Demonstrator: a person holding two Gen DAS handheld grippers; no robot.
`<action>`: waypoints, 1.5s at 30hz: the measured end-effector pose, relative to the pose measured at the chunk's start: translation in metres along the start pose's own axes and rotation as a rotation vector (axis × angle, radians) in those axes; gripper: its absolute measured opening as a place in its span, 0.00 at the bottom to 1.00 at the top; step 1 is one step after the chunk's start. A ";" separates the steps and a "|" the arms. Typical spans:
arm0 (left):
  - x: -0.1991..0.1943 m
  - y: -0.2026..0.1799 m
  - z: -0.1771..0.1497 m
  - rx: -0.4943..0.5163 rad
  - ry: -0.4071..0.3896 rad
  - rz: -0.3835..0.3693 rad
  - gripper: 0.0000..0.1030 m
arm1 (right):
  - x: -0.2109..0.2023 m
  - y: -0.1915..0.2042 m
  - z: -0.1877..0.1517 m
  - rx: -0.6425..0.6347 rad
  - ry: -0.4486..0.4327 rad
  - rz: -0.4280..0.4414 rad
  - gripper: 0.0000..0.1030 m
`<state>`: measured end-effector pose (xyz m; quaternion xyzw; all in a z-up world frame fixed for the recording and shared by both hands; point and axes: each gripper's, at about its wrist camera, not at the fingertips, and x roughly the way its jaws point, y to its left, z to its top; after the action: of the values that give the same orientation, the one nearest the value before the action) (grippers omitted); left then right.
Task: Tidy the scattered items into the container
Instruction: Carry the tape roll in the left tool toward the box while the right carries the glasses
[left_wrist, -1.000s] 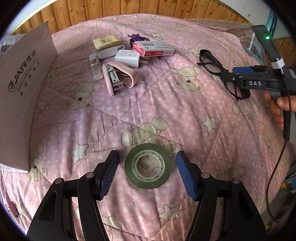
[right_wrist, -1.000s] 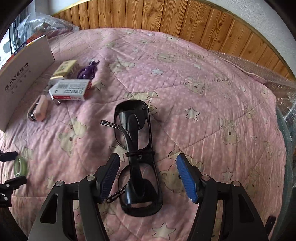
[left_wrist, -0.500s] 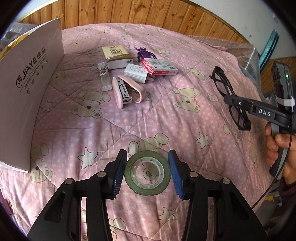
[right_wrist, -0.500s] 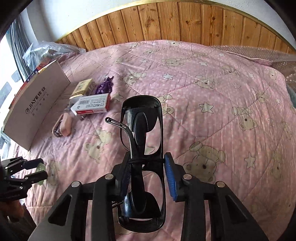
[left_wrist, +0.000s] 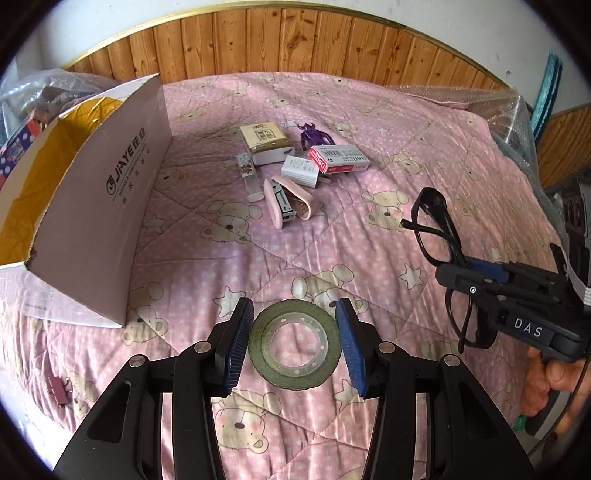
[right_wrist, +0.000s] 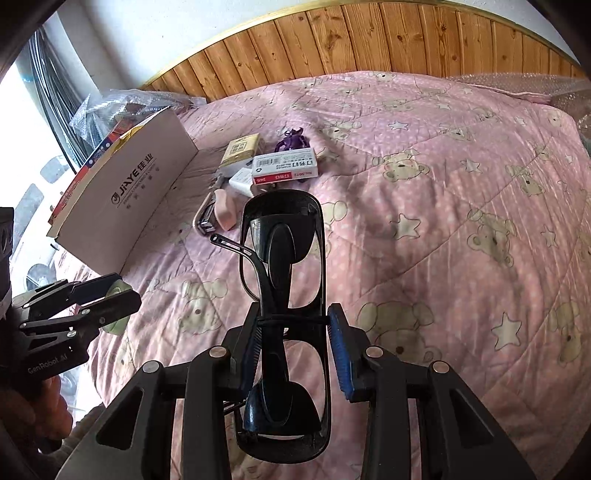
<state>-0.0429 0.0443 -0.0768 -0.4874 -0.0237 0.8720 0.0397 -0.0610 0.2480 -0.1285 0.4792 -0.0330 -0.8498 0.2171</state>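
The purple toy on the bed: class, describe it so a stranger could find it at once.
Start at the tall white cardboard box standing on the pink bear-print quilt. Beside it lies a small cluster of packets and a pink stapler. The purple toy lies at the cluster's far edge, nearest the wooden wall, just beyond the red-and-white staple box; it alone is dark purple, insect-shaped, with legs and horns.

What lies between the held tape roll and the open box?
Only bare pink quilt separates the tape roll from the cardboard box in the left wrist view; the stapler and packets lie farther back.
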 end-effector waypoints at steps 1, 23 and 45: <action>-0.004 0.001 -0.003 -0.003 -0.004 -0.006 0.46 | -0.001 0.004 -0.003 -0.001 -0.001 0.002 0.35; -0.067 0.033 -0.030 -0.087 -0.112 -0.067 0.46 | -0.041 0.099 -0.037 -0.112 -0.042 0.004 0.35; -0.108 0.097 -0.025 -0.226 -0.195 -0.025 0.46 | -0.047 0.187 -0.013 -0.272 -0.068 0.066 0.35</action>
<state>0.0305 -0.0624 -0.0062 -0.4016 -0.1317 0.9063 -0.0070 0.0342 0.1002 -0.0486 0.4147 0.0593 -0.8546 0.3068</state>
